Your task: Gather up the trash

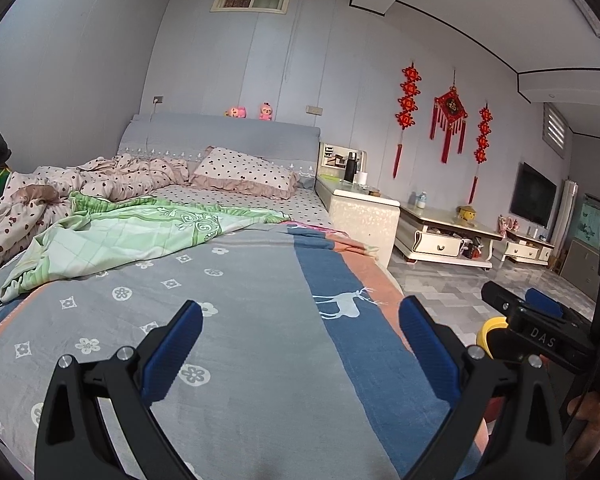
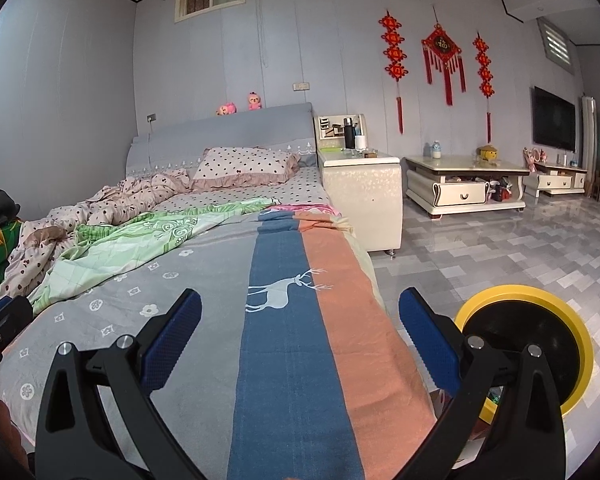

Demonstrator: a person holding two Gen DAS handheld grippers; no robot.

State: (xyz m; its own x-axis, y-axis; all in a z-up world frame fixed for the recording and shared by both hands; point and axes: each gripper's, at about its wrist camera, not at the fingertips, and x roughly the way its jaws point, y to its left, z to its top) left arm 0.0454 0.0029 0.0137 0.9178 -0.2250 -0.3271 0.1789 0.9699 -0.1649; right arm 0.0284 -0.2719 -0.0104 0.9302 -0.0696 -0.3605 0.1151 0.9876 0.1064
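1. Left wrist view: left gripper (image 1: 300, 352) hovers over the bed (image 1: 240, 320), jaws spread, holding nothing. No trash shows on the bedding; the right gripper (image 1: 540, 312) sits at the bed's right edge.
2. Right wrist view: right gripper (image 2: 300, 352), jaws spread and empty. The bin (image 2: 528, 344) stands on the floor beside the bed's right edge, mouth upward, axis upright. Judged step: searching; next, find trash.

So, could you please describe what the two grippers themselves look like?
Both match: the left gripper and right gripper have black angular frames with silver bolts, and jaws lined with textured blue pads. The left wrist view shows white "DAS" lettering on the right gripper's black body. No cables or sleeves show.
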